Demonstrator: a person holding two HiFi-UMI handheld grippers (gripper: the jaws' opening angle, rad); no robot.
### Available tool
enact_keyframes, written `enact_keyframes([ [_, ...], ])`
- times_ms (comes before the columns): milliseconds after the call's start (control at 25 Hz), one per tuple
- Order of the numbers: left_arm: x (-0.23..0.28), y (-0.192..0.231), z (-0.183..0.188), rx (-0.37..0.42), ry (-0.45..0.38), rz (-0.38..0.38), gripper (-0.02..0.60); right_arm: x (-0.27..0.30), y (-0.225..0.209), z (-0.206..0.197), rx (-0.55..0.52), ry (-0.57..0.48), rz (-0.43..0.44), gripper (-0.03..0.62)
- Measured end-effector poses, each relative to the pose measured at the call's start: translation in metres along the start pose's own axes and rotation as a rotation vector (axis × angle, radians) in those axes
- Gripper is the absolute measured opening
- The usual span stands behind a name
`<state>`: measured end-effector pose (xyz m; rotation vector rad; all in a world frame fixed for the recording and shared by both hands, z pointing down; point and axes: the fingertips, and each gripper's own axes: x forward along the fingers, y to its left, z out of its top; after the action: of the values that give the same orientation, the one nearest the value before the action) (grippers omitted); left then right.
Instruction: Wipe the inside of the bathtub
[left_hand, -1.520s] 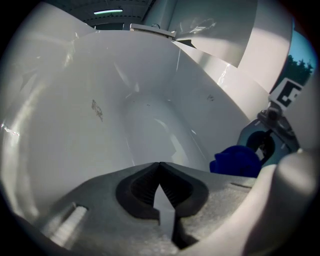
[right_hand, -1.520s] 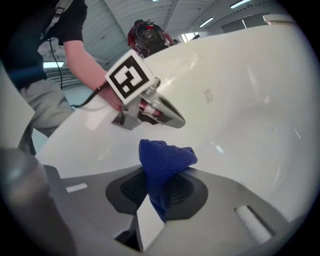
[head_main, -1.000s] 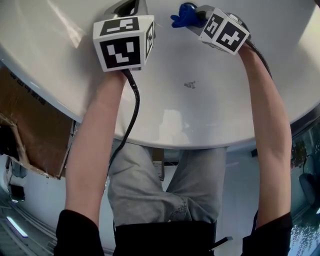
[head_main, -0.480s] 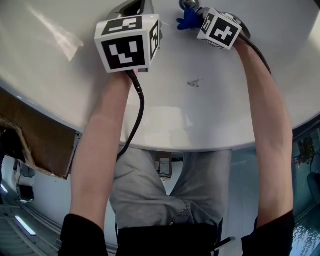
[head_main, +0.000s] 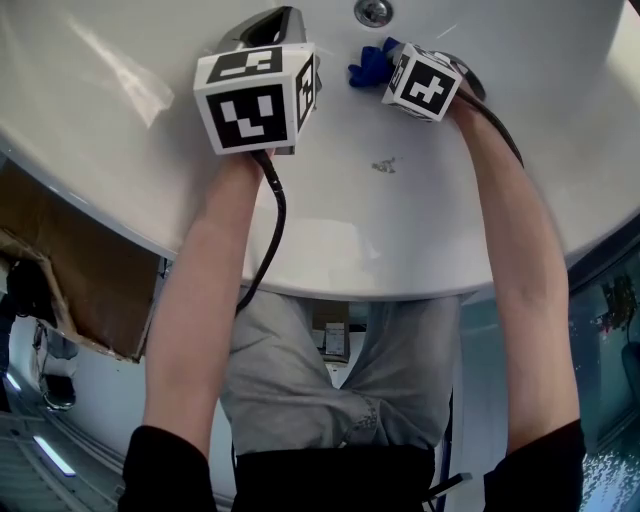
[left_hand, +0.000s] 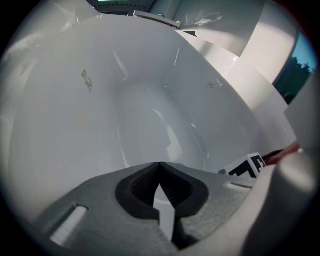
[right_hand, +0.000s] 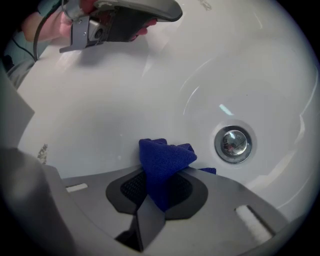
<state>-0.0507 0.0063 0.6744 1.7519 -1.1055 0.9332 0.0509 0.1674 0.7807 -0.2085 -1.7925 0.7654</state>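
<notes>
The white bathtub (head_main: 120, 120) fills the upper head view; its inner wall (left_hand: 75, 125) curves away in the left gripper view. My right gripper (right_hand: 161, 175) is shut on a folded blue cloth (right_hand: 165, 160), which presses on the tub's wall just left of the chrome drain (right_hand: 233, 144). In the head view the blue cloth (head_main: 368, 62) pokes out beside the right gripper's marker cube (head_main: 420, 82), below the drain (head_main: 373, 12). My left gripper (left_hand: 160, 172) is shut on nothing and hovers inside the tub, left of the right one.
A small grey smudge (head_main: 384, 165) marks the tub's near wall; another smudge (left_hand: 87, 80) shows on the wall in the left gripper view. Brown cardboard (head_main: 70, 290) lies outside the tub at left. The person's legs (head_main: 330, 390) stand against the rim.
The right gripper with the blue cloth has slid left and a little toward the near wall. The drain has come into view at the top. The left gripper has barely moved.
</notes>
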Motion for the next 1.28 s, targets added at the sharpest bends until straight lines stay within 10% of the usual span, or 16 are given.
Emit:
enact_keyframes([
  [1280,-0.075,-0.021,-0.009,-0.078,-0.008,-0.001,0.002,-0.08,0.163,0.023,-0.046,-0.068,0.207,0.071],
])
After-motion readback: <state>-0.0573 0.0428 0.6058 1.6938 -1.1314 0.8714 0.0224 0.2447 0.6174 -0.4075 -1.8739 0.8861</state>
